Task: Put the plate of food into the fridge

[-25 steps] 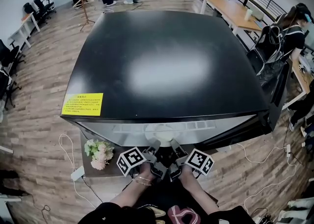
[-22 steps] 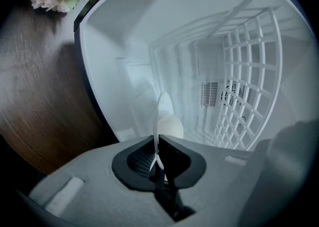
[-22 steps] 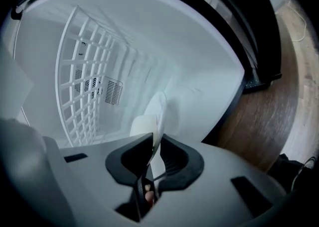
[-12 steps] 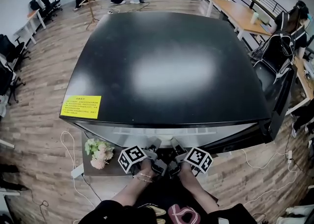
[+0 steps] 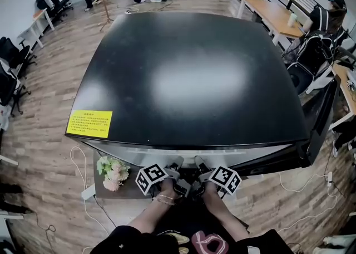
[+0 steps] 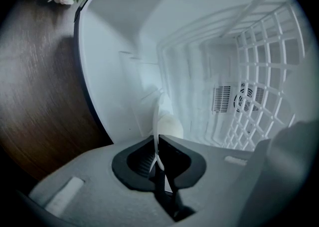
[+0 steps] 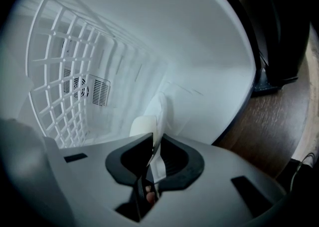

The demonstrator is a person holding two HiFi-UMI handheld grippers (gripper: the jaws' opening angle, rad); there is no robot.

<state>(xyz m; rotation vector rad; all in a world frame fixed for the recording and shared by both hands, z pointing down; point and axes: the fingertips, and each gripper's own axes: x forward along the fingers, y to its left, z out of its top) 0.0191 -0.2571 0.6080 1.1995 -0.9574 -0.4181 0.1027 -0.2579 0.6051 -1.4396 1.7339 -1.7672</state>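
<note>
The white plate (image 6: pixel 158 132) is seen edge-on, its thin rim pinched between the jaws of my left gripper (image 6: pixel 157 159). In the right gripper view my right gripper (image 7: pixel 151 164) is shut on the opposite rim of the plate (image 7: pixel 158 116). Both views look into the white inside of the fridge (image 6: pixel 124 47), with the plate reaching past its opening. The food on the plate is hidden. In the head view both grippers, left (image 5: pixel 176 165) and right (image 5: pixel 197 165), sit side by side under the front edge of the black fridge top (image 5: pixel 189 74).
A white wire shelf (image 6: pixel 264 71) and a fan vent (image 6: pixel 239 99) line the fridge's back; the wire shelf (image 7: pixel 55 71) also shows from the right. The open door (image 5: pixel 318 116) hangs at the right. Flowers (image 5: pixel 111 169) lie on the dark wooden stand (image 6: pixel 35 96), left of the opening.
The head view has shifted slightly over the fridge top. Both grippers stay shut at the fridge's front edge, almost where they were.
</note>
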